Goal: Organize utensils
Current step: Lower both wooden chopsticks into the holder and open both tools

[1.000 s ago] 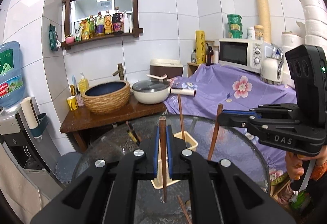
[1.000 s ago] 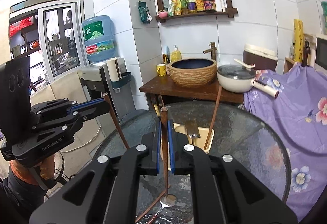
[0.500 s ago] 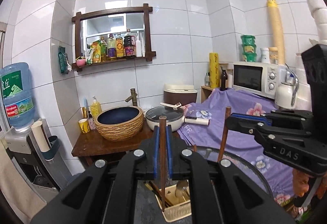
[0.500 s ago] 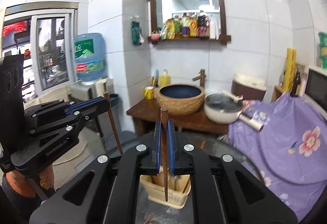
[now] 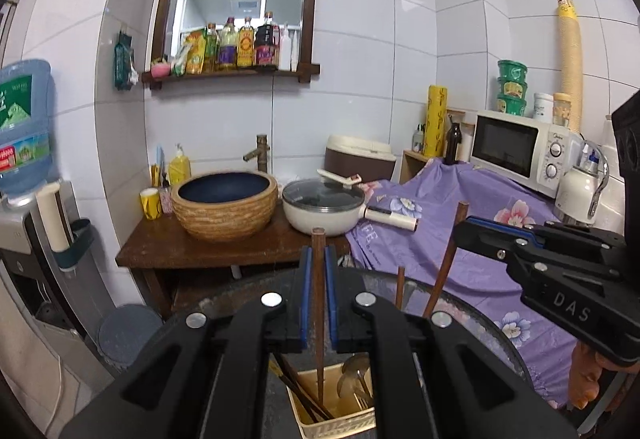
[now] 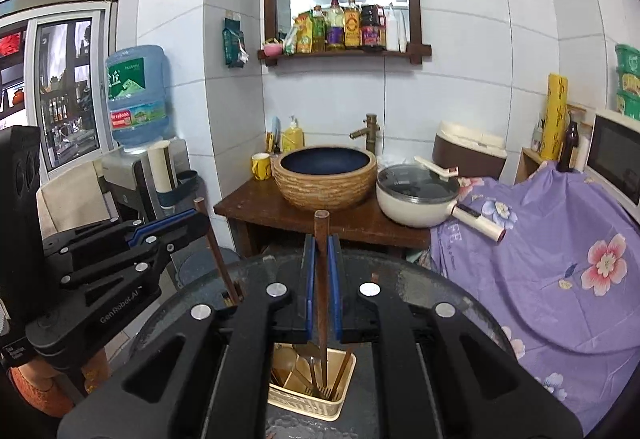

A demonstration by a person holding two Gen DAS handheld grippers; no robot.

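Left wrist view: left gripper [image 5: 317, 275] fingers clenched on chopstick [image 5: 318, 319]; right gripper [image 6: 321, 271] likewise. Both now shifted over caddy [image 6: 310, 403] — ready for drop-in.

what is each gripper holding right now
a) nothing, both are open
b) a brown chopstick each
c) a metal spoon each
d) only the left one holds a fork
b: the left gripper has its jaws shut on an upright brown chopstick, and the right gripper clamps another brown chopstick, both above the cream utensil holder.
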